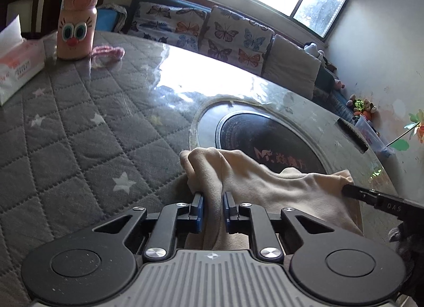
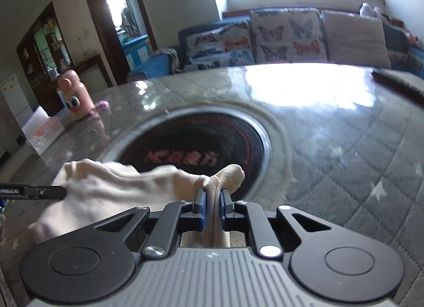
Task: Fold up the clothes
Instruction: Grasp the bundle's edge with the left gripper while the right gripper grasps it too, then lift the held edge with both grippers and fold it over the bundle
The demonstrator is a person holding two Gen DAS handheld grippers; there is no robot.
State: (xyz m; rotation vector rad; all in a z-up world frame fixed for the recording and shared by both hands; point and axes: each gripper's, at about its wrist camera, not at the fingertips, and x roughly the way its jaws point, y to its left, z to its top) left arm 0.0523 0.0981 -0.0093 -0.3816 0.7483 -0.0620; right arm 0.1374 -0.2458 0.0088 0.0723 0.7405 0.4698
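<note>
Gripping the cream soft-fabric garment (image 1: 265, 182), left gripper (image 1: 213, 210) and right gripper (image 2: 212, 207) are clamping bunched corners (folding barely begun).

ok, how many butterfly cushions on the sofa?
2: left butterfly cushion at the sofa's near end, right butterfly cushion beside it. More may be hidden.

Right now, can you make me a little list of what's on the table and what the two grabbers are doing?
cloth: cream cloth, bunched up over the dark round plate
left gripper: shut on one end of the cloth
right gripper: shut on the other end
table: grey quilted cover with stars
other things: pink bottle with cartoon eyes, tissue box
behind: butterfly cushions
</note>
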